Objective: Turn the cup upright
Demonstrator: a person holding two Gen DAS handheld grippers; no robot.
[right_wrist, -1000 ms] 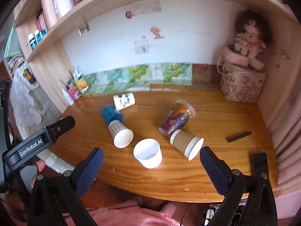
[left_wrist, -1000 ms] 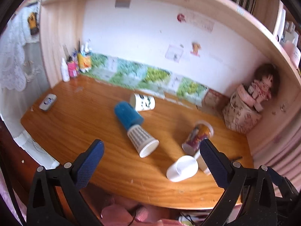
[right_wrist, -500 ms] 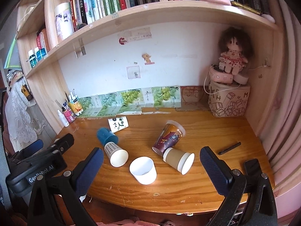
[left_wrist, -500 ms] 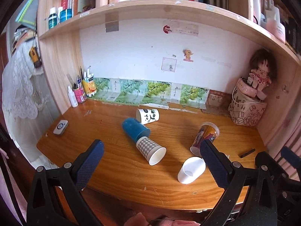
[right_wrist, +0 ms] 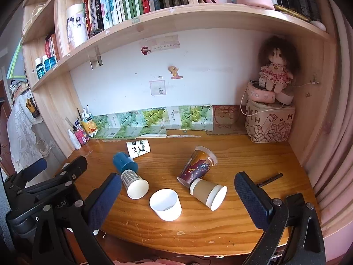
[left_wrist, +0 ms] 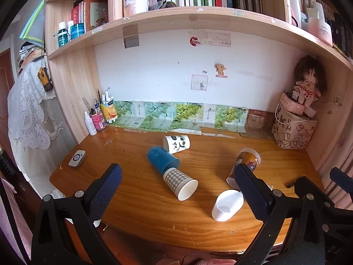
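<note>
Several cups lie on their sides on the wooden desk (left_wrist: 136, 201): a panda-print cup (left_wrist: 176, 144), a blue cup (left_wrist: 162, 159), a checked paper cup (left_wrist: 179, 182), a plain white cup (left_wrist: 227, 205) and a dark printed clear cup (left_wrist: 245, 163). The right wrist view shows them too: the white cup (right_wrist: 166, 204), the checked cup (right_wrist: 133, 182), the printed cup (right_wrist: 196, 167), and a brown cup (right_wrist: 208, 193). My left gripper (left_wrist: 176, 190) is open and empty, back from the desk's front edge. My right gripper (right_wrist: 176, 196) is open and empty, also held back.
A white remote (left_wrist: 76, 158) lies at the desk's left edge. Bottles and pens (left_wrist: 99, 117) stand at the back left. A printed box with a doll (left_wrist: 293, 130) fills the back right corner. A black pen (right_wrist: 270, 180) lies at right. A bookshelf (left_wrist: 198, 15) overhangs.
Both grippers have drawn back and tilted up from the desk, so the cups look smaller and the bookshelf has come into view. The cups have not moved.
</note>
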